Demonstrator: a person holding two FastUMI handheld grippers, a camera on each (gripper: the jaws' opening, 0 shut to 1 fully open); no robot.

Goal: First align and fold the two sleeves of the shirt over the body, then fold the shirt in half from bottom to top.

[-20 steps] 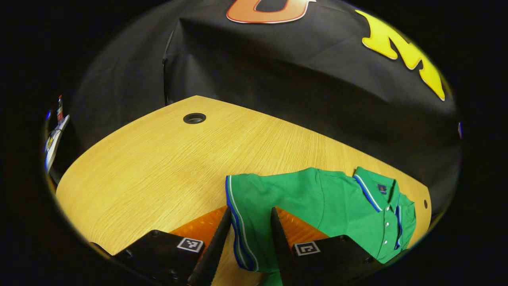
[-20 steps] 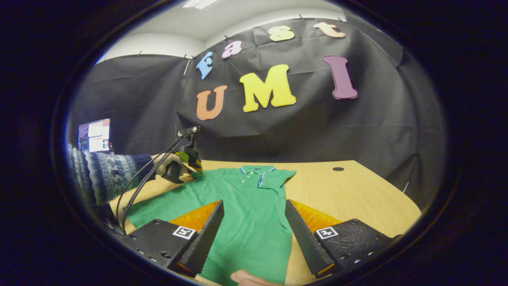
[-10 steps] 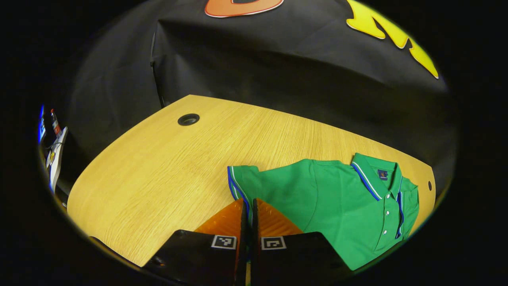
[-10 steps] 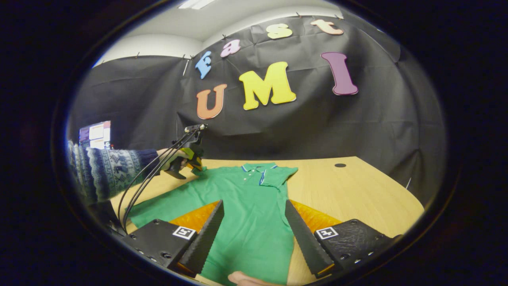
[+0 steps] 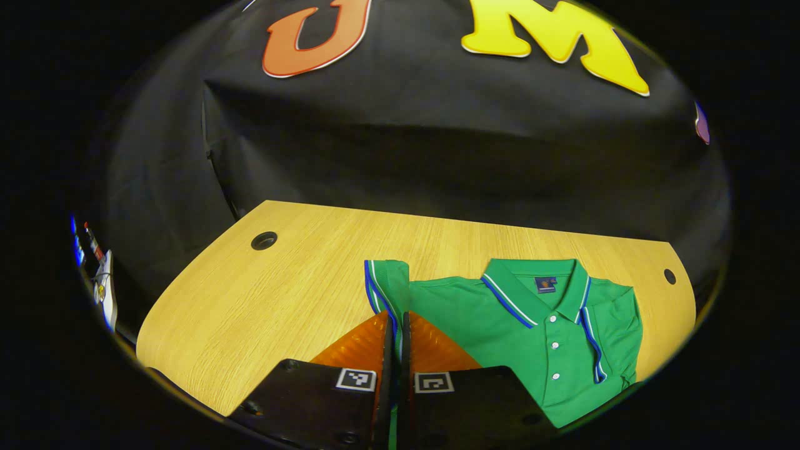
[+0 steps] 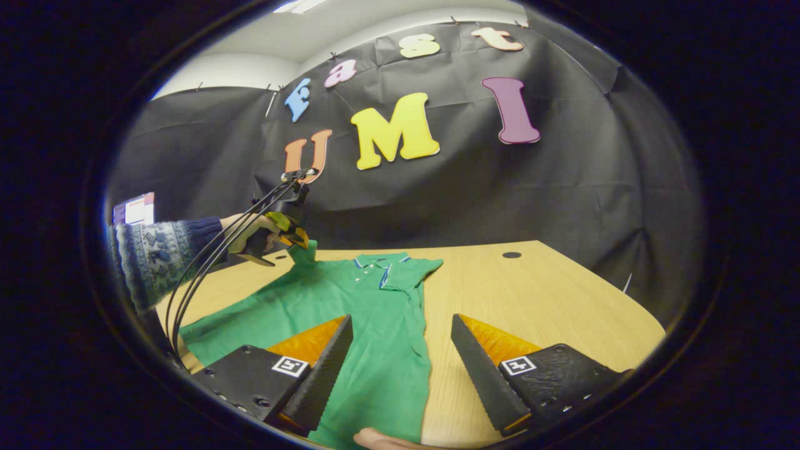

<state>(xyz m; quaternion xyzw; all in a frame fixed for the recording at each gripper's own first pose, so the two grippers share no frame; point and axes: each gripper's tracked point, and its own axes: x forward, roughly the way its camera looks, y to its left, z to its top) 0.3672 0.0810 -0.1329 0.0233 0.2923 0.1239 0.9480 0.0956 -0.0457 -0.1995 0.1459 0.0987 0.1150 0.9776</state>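
A green polo shirt (image 5: 531, 325) with blue-and-white trim lies on the wooden table (image 5: 262, 294), collar toward the wall. My left gripper (image 5: 395, 325) is shut on the striped cuff of the shirt's left sleeve (image 5: 384, 287), which stands lifted off the table. In the right gripper view the shirt (image 6: 375, 325) stretches away from me, its right sleeve (image 6: 406, 275) folded over the body. There the left gripper (image 6: 294, 240), held by a hand in a patterned sleeve, pulls the other sleeve up. My right gripper (image 6: 400, 340) hangs open above the shirt's lower body.
Round cable holes sit in the table at the far left (image 5: 264, 240) and far right (image 5: 669, 276). Black cables (image 6: 206, 275) trail from the left gripper. A fingertip (image 6: 375, 440) shows at the bottom edge of the right gripper view. The black wall stands close behind the table.
The left gripper shut on the sleeve cuff, then lifted it off the table and turned toward the collar. The right gripper stayed open over the lower shirt, drifting slightly.
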